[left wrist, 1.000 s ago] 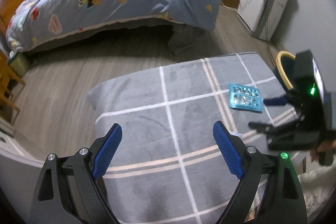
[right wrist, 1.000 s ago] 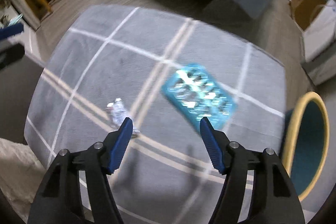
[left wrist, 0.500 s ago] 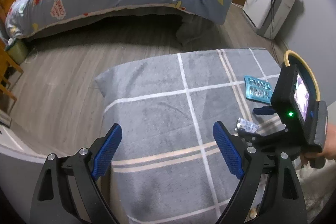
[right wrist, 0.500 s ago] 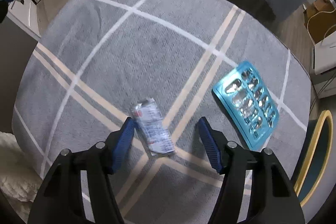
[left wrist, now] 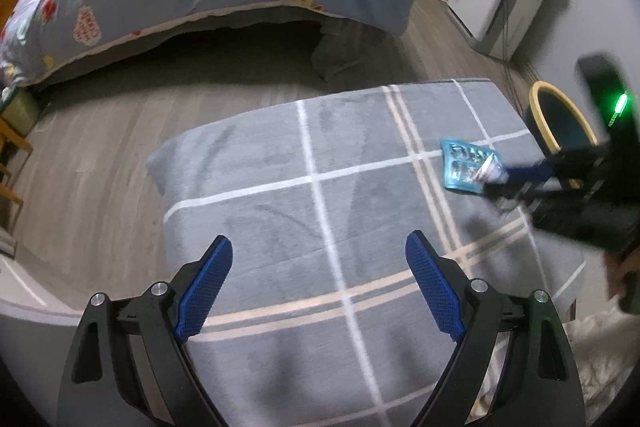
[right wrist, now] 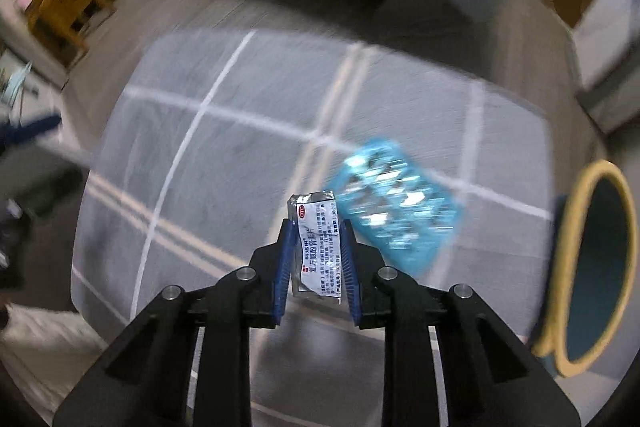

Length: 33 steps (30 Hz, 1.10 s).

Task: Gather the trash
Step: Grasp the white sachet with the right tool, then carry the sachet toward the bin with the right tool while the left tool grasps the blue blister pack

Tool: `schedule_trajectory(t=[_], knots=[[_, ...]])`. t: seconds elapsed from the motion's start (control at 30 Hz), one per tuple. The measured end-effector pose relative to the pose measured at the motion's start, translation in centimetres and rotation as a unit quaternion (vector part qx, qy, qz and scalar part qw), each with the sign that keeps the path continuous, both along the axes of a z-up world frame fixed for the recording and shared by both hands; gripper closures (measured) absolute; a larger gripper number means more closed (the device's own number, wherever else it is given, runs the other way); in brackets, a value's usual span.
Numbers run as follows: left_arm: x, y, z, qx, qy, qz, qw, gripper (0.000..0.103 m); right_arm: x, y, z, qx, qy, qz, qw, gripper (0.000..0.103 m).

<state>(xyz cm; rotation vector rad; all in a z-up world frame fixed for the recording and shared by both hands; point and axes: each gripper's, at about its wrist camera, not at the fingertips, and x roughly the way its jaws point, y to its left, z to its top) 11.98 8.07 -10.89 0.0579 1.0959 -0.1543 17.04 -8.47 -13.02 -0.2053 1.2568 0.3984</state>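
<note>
Left gripper (left wrist: 319, 281) over grey checked blanket (left wrist: 280, 211), jaws wide apart, nothing between. Right gripper (right wrist: 317, 227) — jaws just closed, clamped on foil sachet (right wrist: 318, 247), lifted off the blanket. Blue blister pack (right wrist: 394, 205) lies flat — yellow-rimmed bin (right wrist: 600, 267) just beyond.

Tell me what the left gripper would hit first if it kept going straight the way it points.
Most likely the grey checked blanket. The left gripper is open and empty, angled steeply down, with only bare blanket between and beyond its fingers. The blue pill tray lies well off to the right, out of that line.
</note>
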Motion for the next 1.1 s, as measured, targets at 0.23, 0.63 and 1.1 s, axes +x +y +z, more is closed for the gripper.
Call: schedule_trajectory(t=[0.23, 0.63, 1.1], knots=[[1.6, -6.5, -1.9, -0.005, 0.009, -0.036, 0.9993, 0.015, 2.0, -7.8, 4.2, 0.010, -0.036, -0.086, 0.996, 0.080], [3.1, -17.3, -7.1, -0.078, 0.080, -0.041, 0.9929, 0.015, 5.0, -15.4, 2.3, 0.024, -0.020, -0.135, 0.990, 0.080], [8.2, -18.3, -9.6, -0.108, 0.101, 0.012, 0.9889, 0.015, 7.2, -19.6, 2.7, 0.074, -0.019, -0.168, 0.983, 0.080]])
